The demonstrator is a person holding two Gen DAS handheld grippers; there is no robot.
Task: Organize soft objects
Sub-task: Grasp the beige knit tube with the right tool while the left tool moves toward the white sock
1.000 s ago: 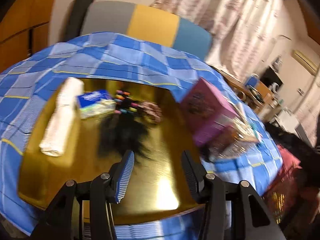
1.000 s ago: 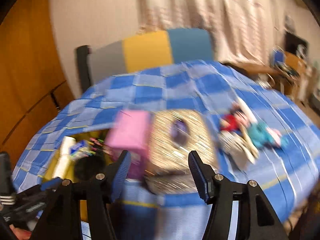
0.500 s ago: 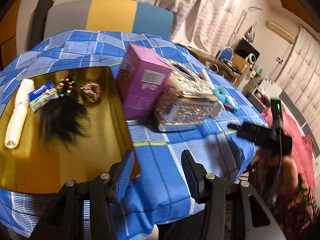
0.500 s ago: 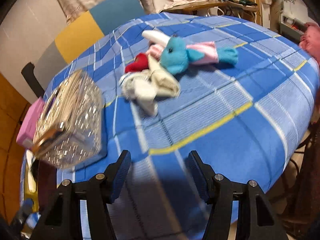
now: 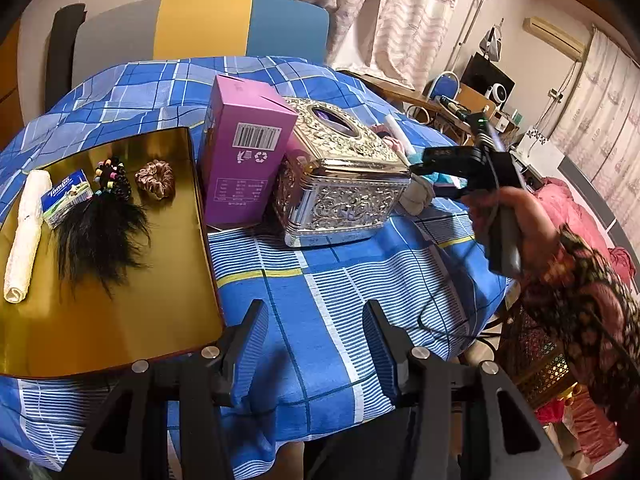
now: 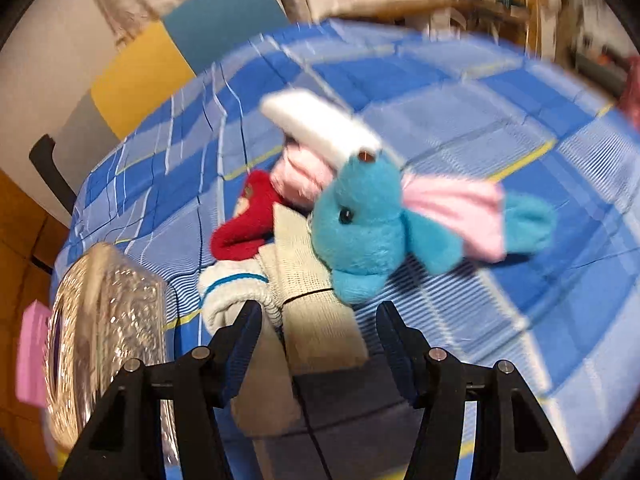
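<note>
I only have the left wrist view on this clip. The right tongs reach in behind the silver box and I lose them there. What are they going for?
Observer: The right tongs are open over a pile of soft things; cream socks lie right between the fingers.
Operator: Anything gripped yet?
Observer: No, the jaws stand apart, nothing pinched.
Operator: What else is in that pile?
Observer: A blue plush toy with pink ears lies against the socks, and a red plush piece sits behind them.
Operator: And the silver box?
Observer: The silver tissue box lies left of the pile, apart from the tongs.
</note>
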